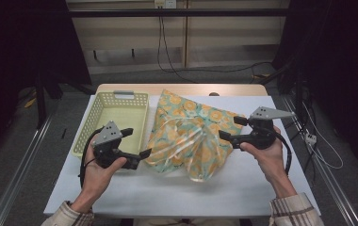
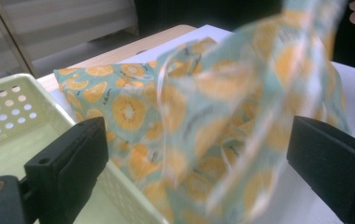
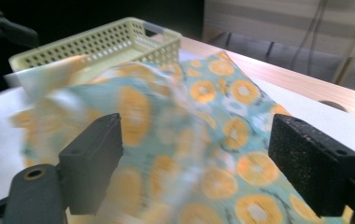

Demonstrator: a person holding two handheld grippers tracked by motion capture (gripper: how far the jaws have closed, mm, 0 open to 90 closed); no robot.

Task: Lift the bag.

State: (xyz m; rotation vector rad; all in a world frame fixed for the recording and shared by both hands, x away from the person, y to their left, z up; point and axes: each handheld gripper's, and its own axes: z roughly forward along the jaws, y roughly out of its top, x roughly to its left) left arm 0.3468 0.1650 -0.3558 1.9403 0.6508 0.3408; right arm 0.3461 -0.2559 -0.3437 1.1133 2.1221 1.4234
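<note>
— So, where is the orange-print cloth [image 1: 191, 136]?
— Just right of the yellow basket [image 1: 116, 117], on the white surface [image 1: 243, 183], its near edge blurred and lifted.
— Left tongs [image 1: 138, 142]?
— Jaws apart at the basket's right rim, clamping nothing.
— Right tongs [image 1: 231, 129]?
— Jaws apart too, at the cloth's far side from the basket, gripping nothing.

This is looking like a lab or test room, not a home; a small table [image 1: 243, 188] with a white top is standing alone on a grey floor [image 1: 17, 141]; black cables [image 1: 167, 52] are hanging down a plain panel wall [image 1: 130, 33] from a socket [image 1: 164, 4]; dark curtains [image 1: 342, 56] are closing in both sides; metal rails [image 1: 21, 165] are running along the floor.
</note>
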